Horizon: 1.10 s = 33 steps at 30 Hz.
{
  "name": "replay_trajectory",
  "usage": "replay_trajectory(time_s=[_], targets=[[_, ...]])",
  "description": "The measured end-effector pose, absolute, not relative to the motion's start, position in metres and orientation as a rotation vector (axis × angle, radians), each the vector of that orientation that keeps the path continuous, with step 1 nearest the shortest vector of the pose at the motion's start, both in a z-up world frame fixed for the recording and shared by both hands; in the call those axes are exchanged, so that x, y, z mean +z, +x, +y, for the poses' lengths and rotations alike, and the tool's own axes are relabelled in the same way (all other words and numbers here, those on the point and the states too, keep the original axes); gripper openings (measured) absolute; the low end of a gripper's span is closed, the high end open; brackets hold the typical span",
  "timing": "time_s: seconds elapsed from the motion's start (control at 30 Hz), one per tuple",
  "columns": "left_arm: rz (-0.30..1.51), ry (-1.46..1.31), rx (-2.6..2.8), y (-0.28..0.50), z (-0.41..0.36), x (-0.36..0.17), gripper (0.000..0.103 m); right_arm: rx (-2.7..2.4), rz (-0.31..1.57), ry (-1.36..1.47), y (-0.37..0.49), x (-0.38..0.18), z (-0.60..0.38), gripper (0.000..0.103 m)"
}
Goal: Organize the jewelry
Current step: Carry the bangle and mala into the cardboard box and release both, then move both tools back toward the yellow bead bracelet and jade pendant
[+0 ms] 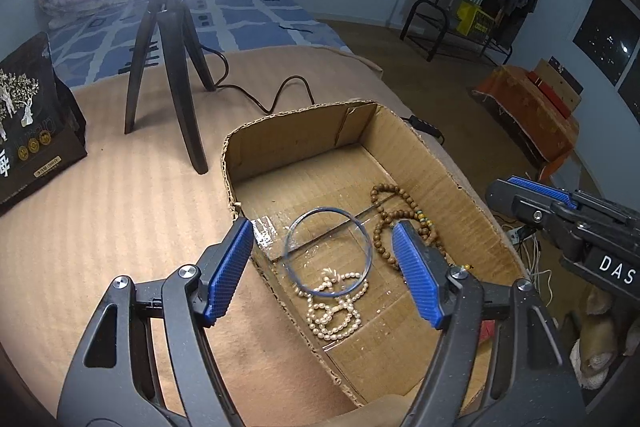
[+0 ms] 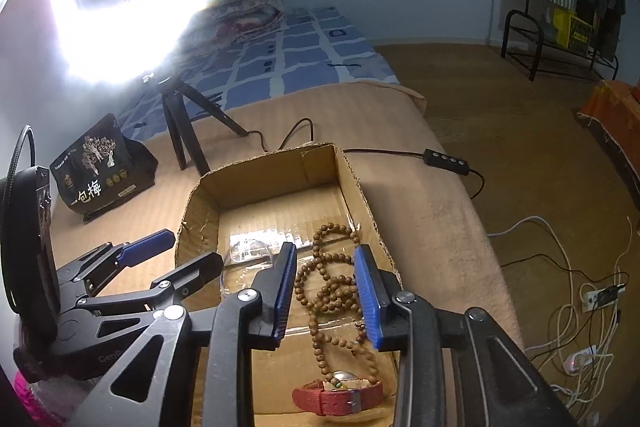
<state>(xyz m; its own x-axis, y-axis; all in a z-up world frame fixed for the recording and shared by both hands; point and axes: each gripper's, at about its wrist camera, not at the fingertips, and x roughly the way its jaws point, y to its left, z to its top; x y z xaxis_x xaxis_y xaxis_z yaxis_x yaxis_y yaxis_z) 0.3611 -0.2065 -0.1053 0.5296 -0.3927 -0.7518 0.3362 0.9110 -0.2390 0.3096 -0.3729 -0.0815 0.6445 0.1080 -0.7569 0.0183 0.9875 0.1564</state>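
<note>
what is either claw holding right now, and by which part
Nothing. The left claw hangs open above the clear bangle and pearl strand; the right claw is open over the wooden beads in the cardboard box.

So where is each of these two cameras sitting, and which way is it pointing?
Left wrist view: sits on the left gripper, looking forward and down between its open blue fingers into the cardboard box, at the clear bangle and pearl strand; the right gripper shows at right.
Right wrist view: sits on the right gripper, open over the wooden beads and red watch; the left gripper shows at left.
Shared: box, wooden beads, tripod, black bag.
</note>
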Motion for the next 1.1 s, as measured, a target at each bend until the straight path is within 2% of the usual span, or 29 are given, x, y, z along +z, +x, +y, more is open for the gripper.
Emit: replay_trajectory(time_s=[0.6,0.8,0.87,0.97,1.1], targets=[[0.846,-0.066,-0.399,0.335,-0.177,-0.068,0.074,0.053,0.814,0.154,0.289,-0.053,-0.366,0.032],[0.808,-0.048,-0.374,0.316,-0.156,-0.047,0.074,0.083,0.784,0.156,0.274,-0.039,-0.355,0.051],[0.786,-0.030,-0.361,0.306,-0.147,-0.039,0.074,0.097,0.775,0.151,0.268,-0.034,-0.350,0.061],[0.770,-0.019,-0.346,0.292,-0.130,-0.030,0.074,0.116,0.762,0.144,0.258,-0.029,-0.343,0.066],[0.755,-0.021,-0.319,0.269,-0.101,-0.022,0.074,0.154,0.765,0.122,0.243,-0.028,-0.328,0.066]])
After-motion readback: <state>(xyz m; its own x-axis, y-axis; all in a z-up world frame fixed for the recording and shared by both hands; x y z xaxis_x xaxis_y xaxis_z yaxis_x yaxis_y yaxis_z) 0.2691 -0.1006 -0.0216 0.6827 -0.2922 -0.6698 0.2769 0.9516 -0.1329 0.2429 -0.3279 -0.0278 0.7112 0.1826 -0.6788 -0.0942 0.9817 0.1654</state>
